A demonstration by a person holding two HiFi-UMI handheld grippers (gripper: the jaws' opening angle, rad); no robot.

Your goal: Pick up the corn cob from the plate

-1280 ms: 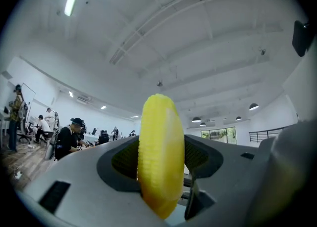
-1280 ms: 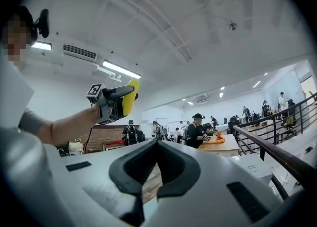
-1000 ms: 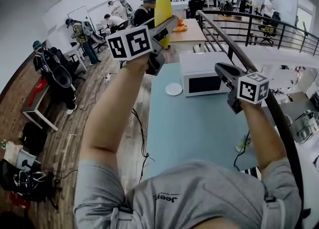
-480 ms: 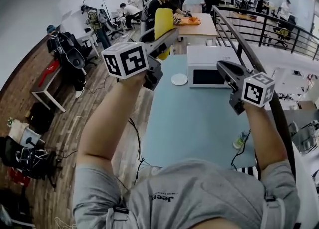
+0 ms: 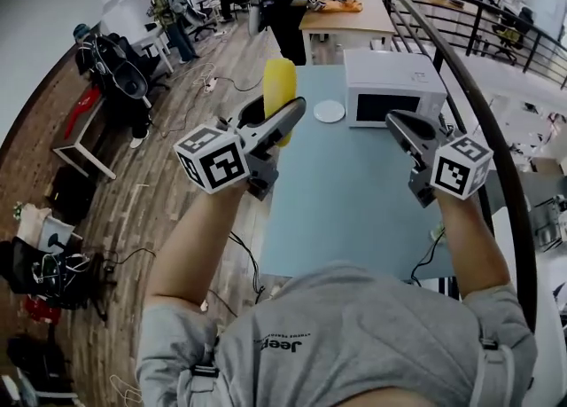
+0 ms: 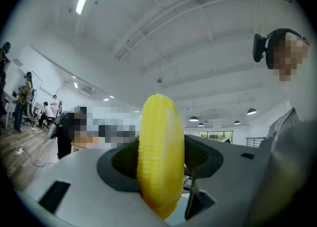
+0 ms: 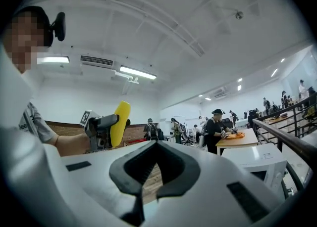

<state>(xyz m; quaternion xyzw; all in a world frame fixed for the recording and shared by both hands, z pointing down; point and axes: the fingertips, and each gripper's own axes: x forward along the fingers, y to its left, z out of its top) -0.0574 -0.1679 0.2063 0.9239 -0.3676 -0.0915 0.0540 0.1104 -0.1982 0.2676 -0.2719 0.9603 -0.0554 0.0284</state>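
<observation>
While you hold the left gripper (image 5: 276, 120) out over the left edge of the light blue table (image 5: 354, 210), its jaws are clamped on the yellow corn cob (image 5: 279, 86) – gripped around its lower half, with the cob standing roughly upright and its rounded top well above the pads. The cob is off the small white plate (image 5: 329, 111), in the air to the plate's left and nearer to you. That plate sits on the table just beside the white microwave (image 5: 394, 86). Your right gripper (image 5: 399, 126) has its jaws closed together with nothing between them (the tips meet), and it hangs over the table's right side, in front of the microwave.
</observation>
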